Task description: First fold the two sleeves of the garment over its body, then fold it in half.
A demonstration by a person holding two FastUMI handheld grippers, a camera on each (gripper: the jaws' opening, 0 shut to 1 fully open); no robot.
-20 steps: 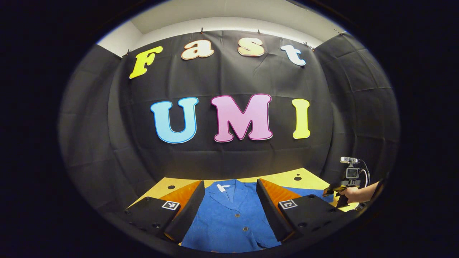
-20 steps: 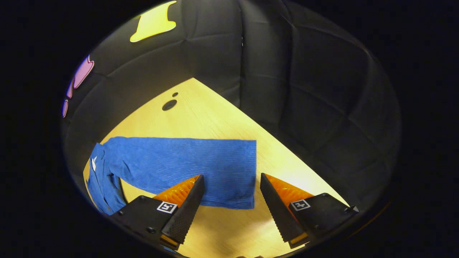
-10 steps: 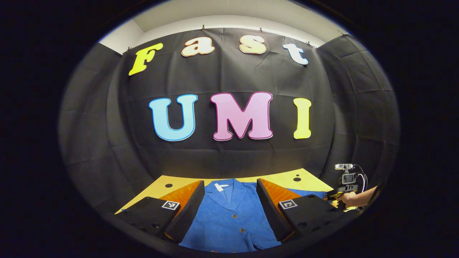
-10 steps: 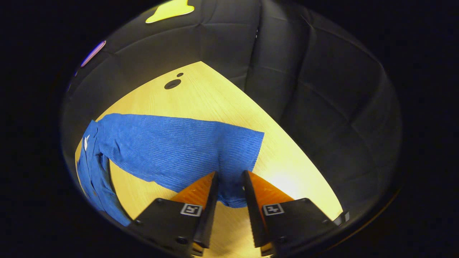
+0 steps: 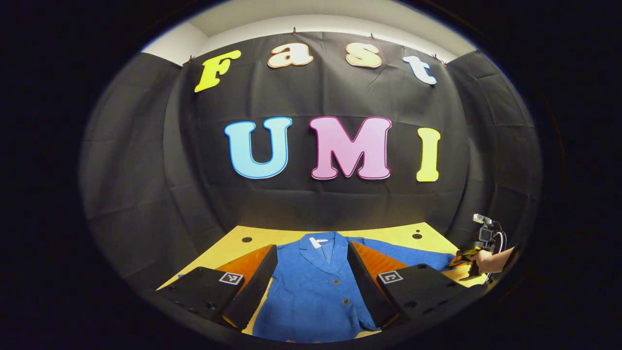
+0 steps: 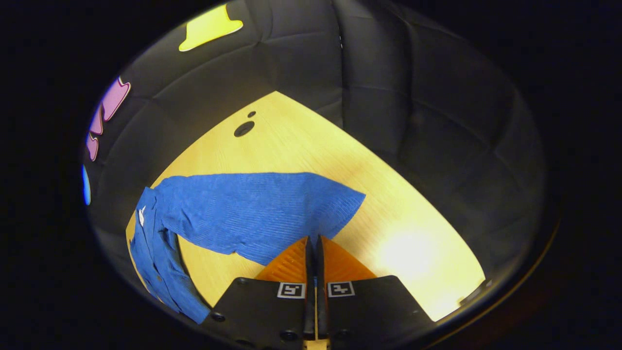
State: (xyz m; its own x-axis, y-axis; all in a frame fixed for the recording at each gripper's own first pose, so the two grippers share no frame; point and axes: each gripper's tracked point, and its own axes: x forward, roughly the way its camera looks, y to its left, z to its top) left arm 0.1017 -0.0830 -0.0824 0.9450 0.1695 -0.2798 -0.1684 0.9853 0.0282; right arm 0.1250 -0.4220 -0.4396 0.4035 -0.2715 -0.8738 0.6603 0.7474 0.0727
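Note:
A blue buttoned jacket (image 5: 316,291) lies flat on the yellow wooden table (image 5: 388,236), collar toward the back wall. My left gripper (image 5: 311,247) hovers open over the jacket's chest, one finger on each side of the button row. One sleeve (image 6: 252,214) stretches out sideways across the table from the jacket's body (image 6: 155,262). My right gripper (image 6: 313,239) is shut on the near edge of that sleeve beside the cuff, and a sliver of blue cloth shows between its fingers. In the left gripper view the right gripper (image 5: 467,256) shows far off at the right, held by a hand (image 5: 491,260).
Black cloth walls close in the table on the back and sides. Small dark holes (image 6: 243,129) mark the tabletop near its far corners. Bare table (image 6: 413,243) lies to the right of the sleeve's cuff.
My right gripper came down onto the sleeve's near edge and its fingers went from wide open to shut on the cloth. The left gripper shifted slightly and stays open.

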